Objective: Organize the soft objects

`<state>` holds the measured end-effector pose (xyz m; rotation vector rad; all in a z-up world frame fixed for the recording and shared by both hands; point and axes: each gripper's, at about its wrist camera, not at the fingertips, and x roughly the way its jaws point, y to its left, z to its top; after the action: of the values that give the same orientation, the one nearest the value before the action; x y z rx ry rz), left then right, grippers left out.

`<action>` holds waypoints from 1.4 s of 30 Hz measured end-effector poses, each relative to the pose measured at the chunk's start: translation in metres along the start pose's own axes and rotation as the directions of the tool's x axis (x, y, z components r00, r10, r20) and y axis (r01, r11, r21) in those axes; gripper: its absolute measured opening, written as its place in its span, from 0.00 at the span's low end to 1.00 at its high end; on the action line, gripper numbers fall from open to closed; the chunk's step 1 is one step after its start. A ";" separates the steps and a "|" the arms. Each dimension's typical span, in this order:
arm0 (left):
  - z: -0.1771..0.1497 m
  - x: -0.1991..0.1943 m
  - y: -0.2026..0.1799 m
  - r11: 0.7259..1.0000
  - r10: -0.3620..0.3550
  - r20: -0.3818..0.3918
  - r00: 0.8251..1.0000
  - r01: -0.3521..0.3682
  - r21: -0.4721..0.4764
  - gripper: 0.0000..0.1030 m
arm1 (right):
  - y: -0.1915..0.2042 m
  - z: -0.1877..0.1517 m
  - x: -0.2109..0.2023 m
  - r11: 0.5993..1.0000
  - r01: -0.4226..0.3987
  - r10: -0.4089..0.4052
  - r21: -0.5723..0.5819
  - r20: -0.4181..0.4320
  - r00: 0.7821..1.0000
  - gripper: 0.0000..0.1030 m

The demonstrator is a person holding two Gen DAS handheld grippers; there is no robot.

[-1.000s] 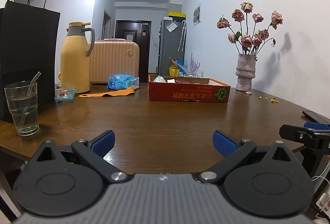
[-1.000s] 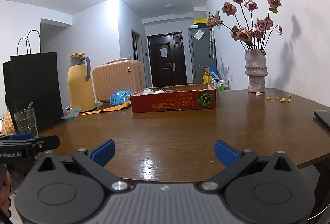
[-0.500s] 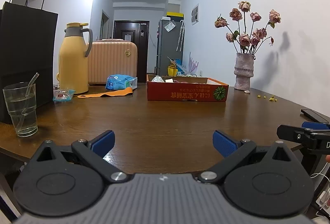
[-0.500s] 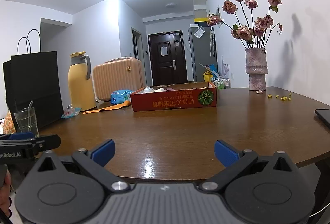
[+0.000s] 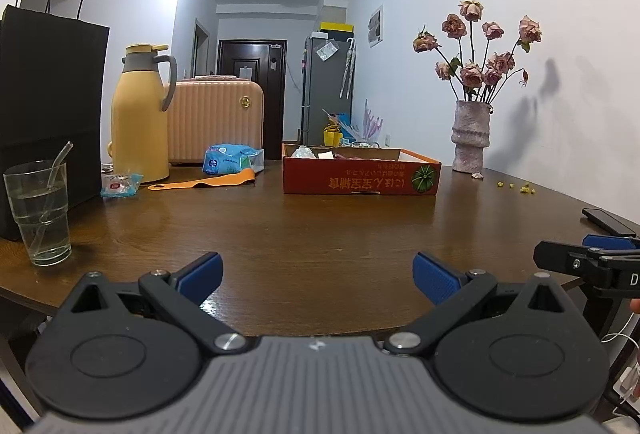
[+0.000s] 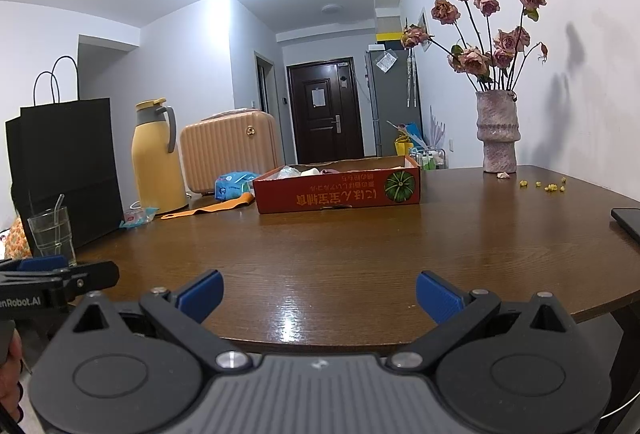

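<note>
- A shallow red cardboard box (image 5: 362,174) sits on the far middle of a dark wooden table (image 5: 320,234). Pale soft items (image 5: 304,152), crumpled and hard to identify, lie heaped inside it.
- The box front carries a green pumpkin picture and a line of upside-down East Asian writing, too small to read.
- A blue soft packet (image 5: 230,159) and an orange strap (image 5: 202,182) lie on the table left of the box, near a yellow thermos (image 5: 138,118) and a peach suitcase (image 5: 216,122).
- The left gripper (image 5: 318,270) hovers at the near table edge, blue pads spread wide apart and holding nothing.
- The right gripper (image 6: 320,290) hovers likewise, pads spread wide and holding nothing.
- The right view shows the partial lettering "nRobot.AI" on the left gripper's side.
- The left view shows a water glass (image 5: 38,212) close up, beside a black paper bag (image 5: 48,94).
- Both views show a vase of dried roses (image 6: 498,130) at the far right.
</note>
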<state>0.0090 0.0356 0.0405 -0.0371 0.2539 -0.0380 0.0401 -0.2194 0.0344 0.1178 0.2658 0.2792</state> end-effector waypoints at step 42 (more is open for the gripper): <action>0.002 0.000 0.000 1.000 -0.012 -0.009 1.000 0.013 0.009 1.00 | 0.001 -0.002 0.000 1.000 0.000 0.000 0.000 -0.010 1.000 1.00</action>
<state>0.0094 0.0358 0.0428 -0.0298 0.2624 -0.0517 0.0393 -0.2187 0.0321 0.1161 0.2755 0.2795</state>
